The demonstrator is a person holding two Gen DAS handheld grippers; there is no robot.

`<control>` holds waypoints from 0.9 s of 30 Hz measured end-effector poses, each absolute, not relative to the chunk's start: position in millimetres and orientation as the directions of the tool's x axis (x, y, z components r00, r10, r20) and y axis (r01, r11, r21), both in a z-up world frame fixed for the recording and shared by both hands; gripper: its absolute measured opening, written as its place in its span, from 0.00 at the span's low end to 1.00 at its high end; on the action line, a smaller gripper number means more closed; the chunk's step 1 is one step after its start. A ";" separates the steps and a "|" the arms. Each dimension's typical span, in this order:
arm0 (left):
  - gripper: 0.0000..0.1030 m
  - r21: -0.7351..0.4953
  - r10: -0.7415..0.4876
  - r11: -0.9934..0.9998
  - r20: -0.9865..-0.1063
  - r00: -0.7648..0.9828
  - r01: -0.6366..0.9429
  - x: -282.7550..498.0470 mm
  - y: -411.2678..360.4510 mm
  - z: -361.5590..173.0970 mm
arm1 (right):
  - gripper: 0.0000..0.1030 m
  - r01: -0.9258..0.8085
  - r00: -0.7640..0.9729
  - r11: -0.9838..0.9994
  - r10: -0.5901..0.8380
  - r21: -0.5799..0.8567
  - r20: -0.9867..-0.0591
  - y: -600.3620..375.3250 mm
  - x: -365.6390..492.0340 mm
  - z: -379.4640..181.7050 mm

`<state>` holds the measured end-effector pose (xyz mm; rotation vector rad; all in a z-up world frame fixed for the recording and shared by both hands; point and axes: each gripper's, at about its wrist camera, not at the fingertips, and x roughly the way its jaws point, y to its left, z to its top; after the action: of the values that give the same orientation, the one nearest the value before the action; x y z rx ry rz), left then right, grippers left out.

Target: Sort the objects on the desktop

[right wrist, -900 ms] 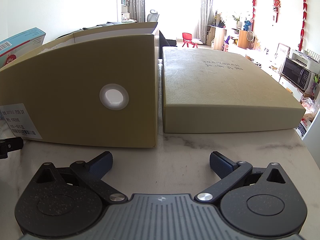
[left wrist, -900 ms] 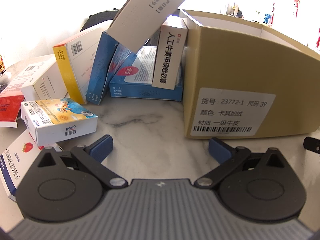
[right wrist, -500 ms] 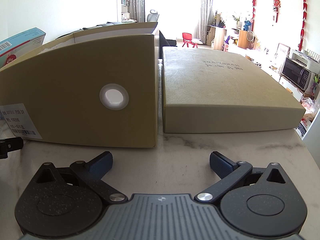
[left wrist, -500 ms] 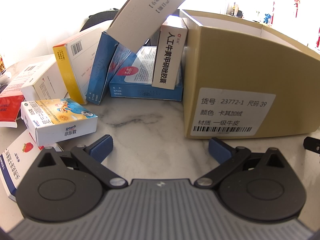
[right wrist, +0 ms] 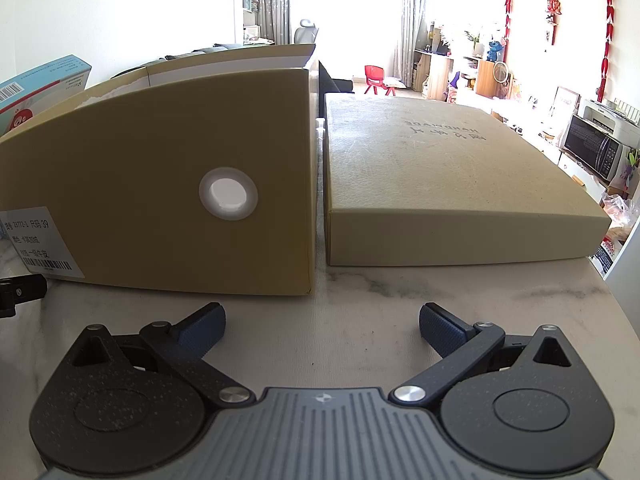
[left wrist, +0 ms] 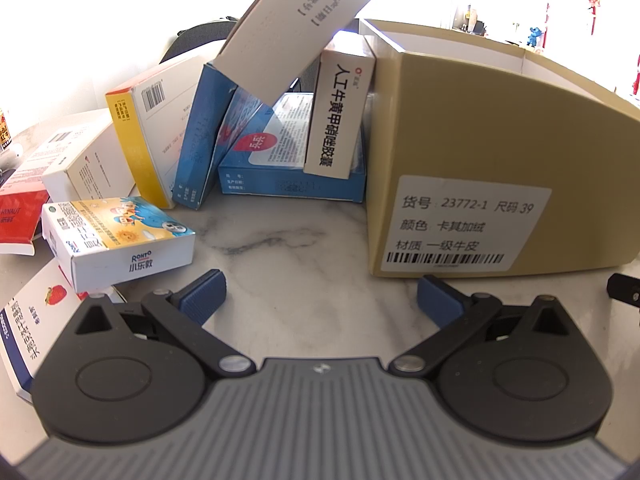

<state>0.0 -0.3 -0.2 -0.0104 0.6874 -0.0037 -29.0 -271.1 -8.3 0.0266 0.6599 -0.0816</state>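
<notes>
Left tool (left wrist: pixel 320 296): jaws spread wide, nothing between the blue pads (left wrist: pixel 202 294), bare marble desk (left wrist: pixel 296 264) under the gap. Angled down toward the desk.

Right tool (right wrist: pixel 320 320): jaws likewise spread wide, empty, pads clear of everything, over bare desk (right wrist: pixel 320 304).

Tan shoe box (left wrist: pixel 500 152), lid off, stands open ahead and to the right of the left tool; white barcode label (left wrist: pixel 460 226) on its near face. In the right wrist view the same box (right wrist: pixel 160 184) sits ahead and left, a white-ringed round hole (right wrist: pixel 228 194) in its side. Its lid (right wrist: pixel 440 184) lies flat just beside it on the right, a narrow gap between them, running toward the desk's right edge.

Medicine boxes heaped against the shoe box's left wall:
- flat blue box (left wrist: pixel 292 184) lying on the desk, touching the wall
- white box with black characters (left wrist: pixel 340 116) upright, leaning on it
- grey-white box (left wrist: pixel 296 28) tilted across the top of the heap
- two blue boxes (left wrist: pixel 208 136) on edge, leaning
- yellow-edged box (left wrist: pixel 148 128) on edge beside them
- plain white box (left wrist: pixel 88 160) further left

Nearer the left tool: small cartoon-printed box (left wrist: pixel 120 240) lying flat, just beside the left pad. Strawberry-marked box (left wrist: pixel 28 328) partly under the tool's body. Red and white box (left wrist: pixel 18 216) at the desk's left edge.
</notes>
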 end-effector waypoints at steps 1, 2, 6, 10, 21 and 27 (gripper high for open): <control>1.00 -0.011 -0.007 1.000 -0.634 0.773 0.000 0.0 -0.3 -0.2 | 1.00 0.084 0.787 0.996 -0.067 -0.001 -0.613 -271.3 -29.1 -8.2; 1.00 -0.011 -0.007 1.000 -0.634 0.773 0.000 0.0 -0.2 -0.2 | 1.00 0.084 0.787 0.996 -0.067 -0.001 -0.613 -271.4 -29.1 -8.2; 1.00 -0.011 -0.007 1.000 -0.634 0.773 0.000 -0.3 0.1 -0.1 | 1.00 0.084 0.787 0.996 -0.067 -0.001 -0.613 -270.1 -28.7 -9.2; 1.00 -0.011 -0.007 1.000 -0.634 0.773 0.001 -0.5 1.3 0.8 | 1.00 0.085 0.787 0.996 -0.068 -0.001 -0.613 -270.2 -28.7 -9.3; 1.00 -0.009 -0.030 0.999 -0.698 0.716 0.033 3.1 2.1 8.2 | 1.00 0.120 0.762 0.993 -0.093 -0.001 -0.641 -266.8 -28.6 -6.6; 1.00 -0.012 -0.021 1.000 -0.769 0.638 0.019 8.7 1.1 15.8 | 1.00 0.107 0.700 0.994 -0.076 -0.001 -0.710 -268.5 -19.5 0.9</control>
<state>8.7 1.1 15.8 -0.0027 0.8780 -0.0232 -19.5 -268.5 0.9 0.0410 0.7889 -0.1020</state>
